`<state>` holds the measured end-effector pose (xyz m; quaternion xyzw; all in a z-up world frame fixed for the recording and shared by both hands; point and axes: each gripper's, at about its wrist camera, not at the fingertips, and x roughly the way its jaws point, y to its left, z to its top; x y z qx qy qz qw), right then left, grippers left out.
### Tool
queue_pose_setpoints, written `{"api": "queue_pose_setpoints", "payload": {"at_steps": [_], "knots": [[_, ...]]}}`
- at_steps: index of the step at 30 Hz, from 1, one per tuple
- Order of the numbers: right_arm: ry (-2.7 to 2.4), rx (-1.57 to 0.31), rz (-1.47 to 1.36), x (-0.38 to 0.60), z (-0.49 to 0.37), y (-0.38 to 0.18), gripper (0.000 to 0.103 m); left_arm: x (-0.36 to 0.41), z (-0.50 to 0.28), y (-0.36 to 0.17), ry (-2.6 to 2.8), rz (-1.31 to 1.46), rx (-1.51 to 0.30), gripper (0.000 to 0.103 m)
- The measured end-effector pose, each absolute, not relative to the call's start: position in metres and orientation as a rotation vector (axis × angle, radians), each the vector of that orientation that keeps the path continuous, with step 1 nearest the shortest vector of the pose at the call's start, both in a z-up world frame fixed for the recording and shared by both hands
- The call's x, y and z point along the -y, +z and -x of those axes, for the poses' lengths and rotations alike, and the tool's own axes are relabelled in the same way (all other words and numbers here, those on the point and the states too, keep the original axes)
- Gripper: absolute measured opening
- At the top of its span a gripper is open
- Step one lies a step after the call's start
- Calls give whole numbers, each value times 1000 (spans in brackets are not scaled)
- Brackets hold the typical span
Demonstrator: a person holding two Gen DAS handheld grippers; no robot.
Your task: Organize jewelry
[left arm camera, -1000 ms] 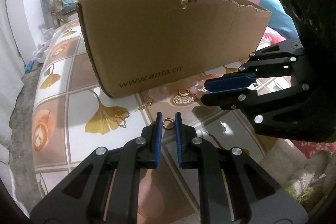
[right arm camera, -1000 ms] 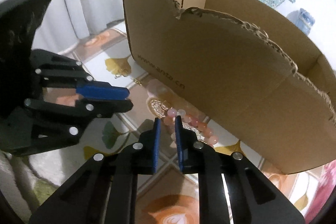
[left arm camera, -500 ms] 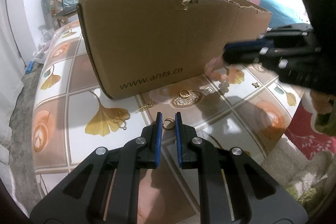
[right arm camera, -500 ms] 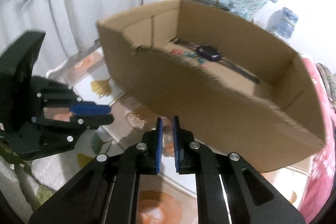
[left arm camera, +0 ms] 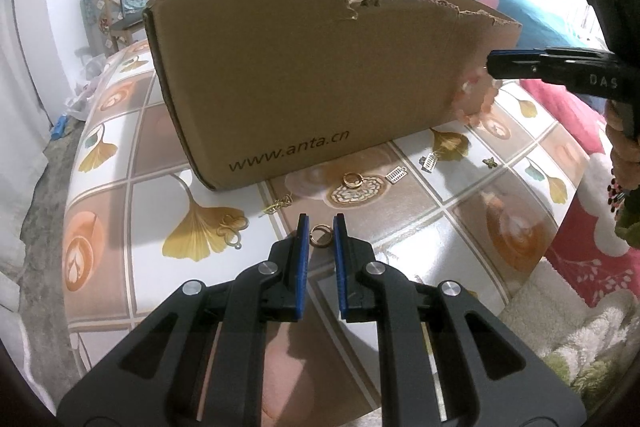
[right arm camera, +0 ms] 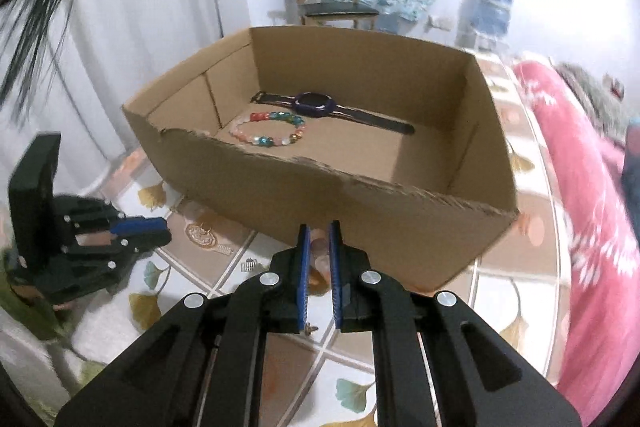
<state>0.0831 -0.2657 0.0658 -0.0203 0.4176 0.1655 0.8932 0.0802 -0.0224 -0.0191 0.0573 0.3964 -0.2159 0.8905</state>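
Observation:
An open cardboard box [left arm camera: 300, 67] stands on the tiled table; its inside [right arm camera: 420, 155] holds a dark watch [right arm camera: 316, 103] and a multicoloured bead bracelet [right arm camera: 268, 131]. My right gripper [right arm camera: 318, 227] is shut on a pink bead bracelet [right arm camera: 320, 251]. In the left wrist view that gripper [left arm camera: 492, 65] hovers off the table by the box's right front corner, with the pink beads [left arm camera: 472, 99] dangling, blurred. My left gripper [left arm camera: 320, 227] is shut on a small gold ring [left arm camera: 320, 235] in front of the box.
Loose pieces lie on the table [left arm camera: 440, 219] before the box: a gold ring [left arm camera: 352, 181], a gold chain bit [left arm camera: 280, 205], a gold clasp [left arm camera: 230, 227], silver charms [left arm camera: 396, 175] and a small butterfly charm [left arm camera: 489, 161]. Pink bedding [right arm camera: 580, 187] borders the right edge.
My right gripper lifted the pink bracelet off the table, rose and swung toward the box's right end, rolling as it went. The left gripper and its ring stayed put.

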Motion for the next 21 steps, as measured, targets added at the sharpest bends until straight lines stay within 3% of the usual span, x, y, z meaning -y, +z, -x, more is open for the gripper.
{"api": "queue_pose_setpoints", "payload": {"at_steps": [6, 12, 13, 15, 21], "knots": [[277, -952, -198, 307, -87, 43, 10, 23, -81, -20, -442, -122, -825, 11], [131, -1017, -268, 339, -84, 23, 11, 23, -79, -20, -441, -127, -825, 11], [119, -1014, -268, 340, -84, 22, 16, 23, -79, -20, -441, -126, -825, 11], [82, -987, -232, 340, -79, 27, 34, 23, -79, -20, -440, -127, -825, 11], [267, -909, -151, 298, -74, 43, 34, 23, -78, -21, -437, -128, -821, 11]]}}
